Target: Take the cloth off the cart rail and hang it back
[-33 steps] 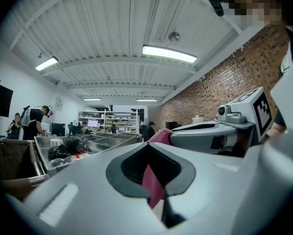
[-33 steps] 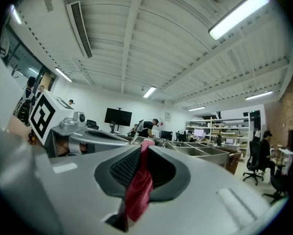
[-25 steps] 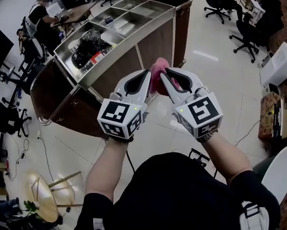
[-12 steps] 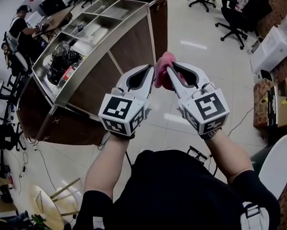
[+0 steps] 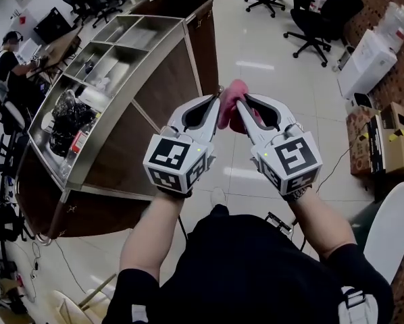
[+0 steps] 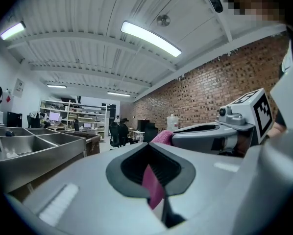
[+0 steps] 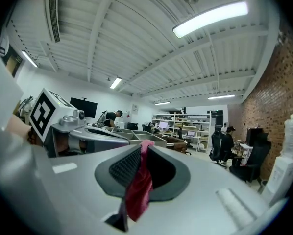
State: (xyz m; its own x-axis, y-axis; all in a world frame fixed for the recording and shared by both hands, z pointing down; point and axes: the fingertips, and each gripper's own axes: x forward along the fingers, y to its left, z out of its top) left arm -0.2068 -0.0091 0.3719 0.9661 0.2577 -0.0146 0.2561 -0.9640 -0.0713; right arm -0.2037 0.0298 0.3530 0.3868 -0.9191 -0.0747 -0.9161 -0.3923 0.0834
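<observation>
A pink cloth (image 5: 232, 108) hangs in the air between my two grippers, beside the long side of the brown cart (image 5: 165, 90). My left gripper (image 5: 214, 104) is shut on the cloth's left edge; a pink strip of cloth (image 6: 152, 182) shows between its jaws. My right gripper (image 5: 242, 105) is shut on the right edge, where bunched cloth (image 7: 139, 184) fills its jaws. Both grippers point level, side by side. The cart's rail (image 5: 214, 17) runs round its far end, beyond the cloth.
The cart's steel top tray (image 5: 114, 52) holds a black bag (image 5: 68, 112). Office chairs (image 5: 311, 27) stand ahead on the right. A white unit (image 5: 365, 61) and cardboard boxes (image 5: 386, 139) line the right wall. A person sits at a desk (image 5: 11, 54) on the left.
Both grippers have carried the cloth along the cart's side toward its far end. In the head view the cart has slid left and downward. The grips look unchanged.
</observation>
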